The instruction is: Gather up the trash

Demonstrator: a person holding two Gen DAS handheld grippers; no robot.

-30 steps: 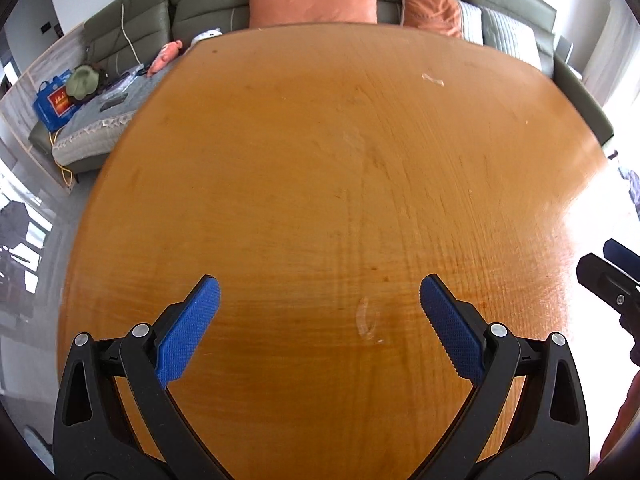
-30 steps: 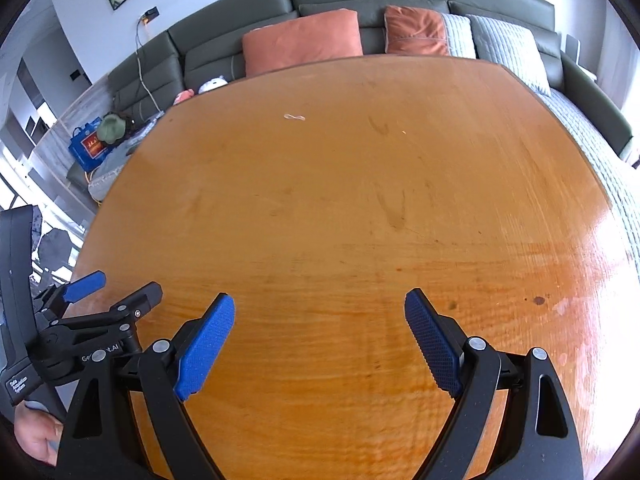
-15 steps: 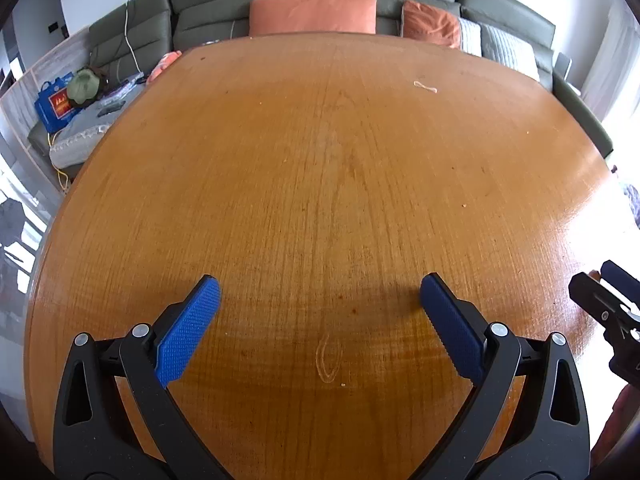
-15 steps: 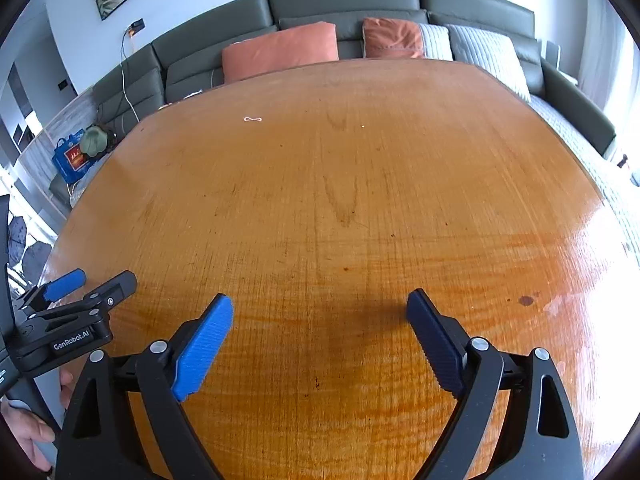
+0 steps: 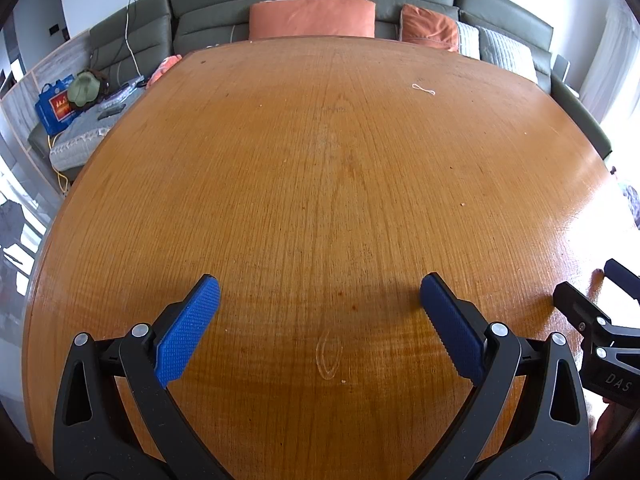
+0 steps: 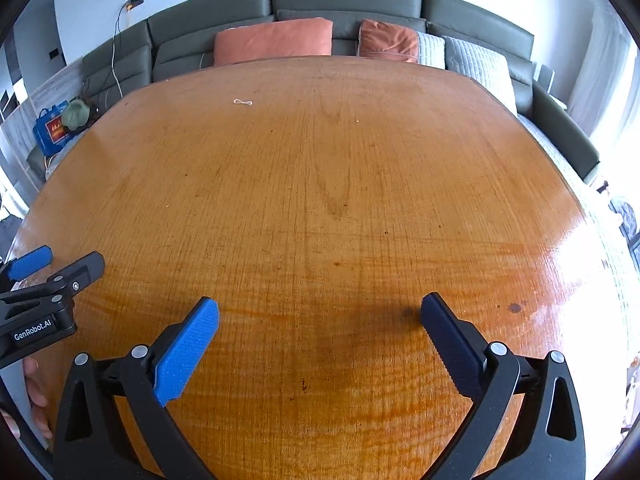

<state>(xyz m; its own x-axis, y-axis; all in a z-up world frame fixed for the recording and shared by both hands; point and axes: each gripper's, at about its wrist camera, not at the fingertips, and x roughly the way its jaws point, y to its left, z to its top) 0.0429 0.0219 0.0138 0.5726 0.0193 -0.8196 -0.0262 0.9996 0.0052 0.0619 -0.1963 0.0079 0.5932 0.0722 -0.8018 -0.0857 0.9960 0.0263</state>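
A small white loop of string [image 5: 423, 89] lies far back on the wooden table [image 5: 320, 184]; in the right wrist view the same string [image 6: 242, 102] sits at the far left of the tabletop [image 6: 340, 200]. A few tiny crumbs dot the wood. My left gripper [image 5: 319, 292] hangs open over the near part of the table, nothing between its blue pads. My right gripper [image 6: 319, 314] has its jaws opening wide, also with nothing between them. Each gripper shows at the edge of the other's view.
A grey sofa [image 6: 344, 4] with orange cushions [image 6: 274, 42] and pale cushions runs behind the table. A blue bag [image 5: 54, 106] and a green hat lie on the sofa's left end. A hand [image 6: 34, 392] holds the left gripper's handle.
Both views have tilted up a little, so more of the table and the sofa shows. The right gripper's jaws have spread slightly wider. Nothing was picked up.
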